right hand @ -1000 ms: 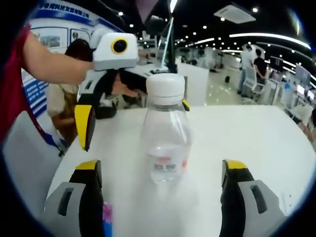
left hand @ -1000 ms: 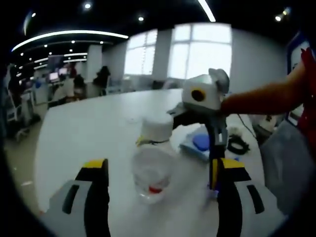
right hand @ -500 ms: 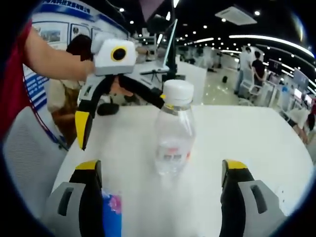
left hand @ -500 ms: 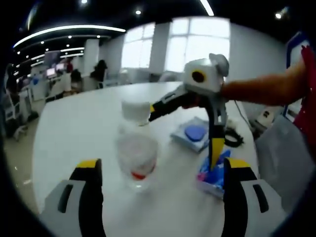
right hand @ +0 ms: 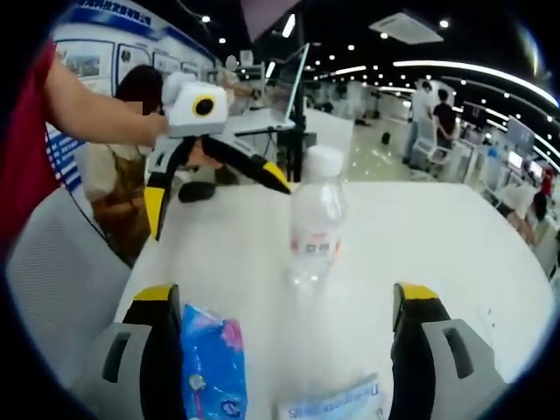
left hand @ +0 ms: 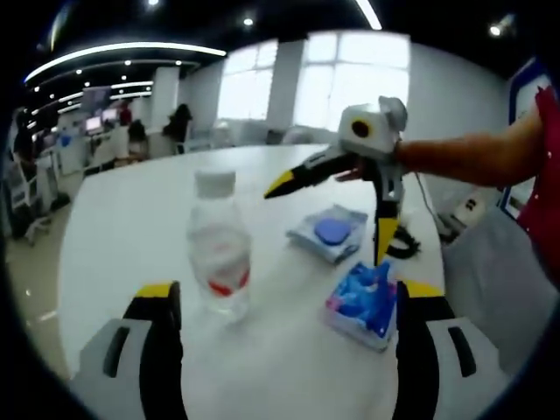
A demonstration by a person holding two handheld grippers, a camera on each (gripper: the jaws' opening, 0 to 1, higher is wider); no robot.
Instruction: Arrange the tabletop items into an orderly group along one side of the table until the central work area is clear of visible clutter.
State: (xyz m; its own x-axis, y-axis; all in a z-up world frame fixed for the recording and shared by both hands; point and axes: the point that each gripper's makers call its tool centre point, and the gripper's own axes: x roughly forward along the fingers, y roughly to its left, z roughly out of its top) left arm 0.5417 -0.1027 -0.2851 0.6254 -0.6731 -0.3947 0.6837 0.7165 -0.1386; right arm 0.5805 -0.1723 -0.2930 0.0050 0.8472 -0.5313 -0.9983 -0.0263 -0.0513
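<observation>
Here, bottle upright, ahead of open left claw

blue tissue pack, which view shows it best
The left gripper view: the blue tissue pack lies whole on the table. The right gripper view shows it foreshortened at the bottom edge, beside the claw.

Bottle label and wall posters unreadable.

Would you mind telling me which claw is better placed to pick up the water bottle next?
Probably the left claw. In its view the water bottle stands upright just ahead of its open jaws, while the right claw hangs open above the packets, farther from the bottle.
</observation>
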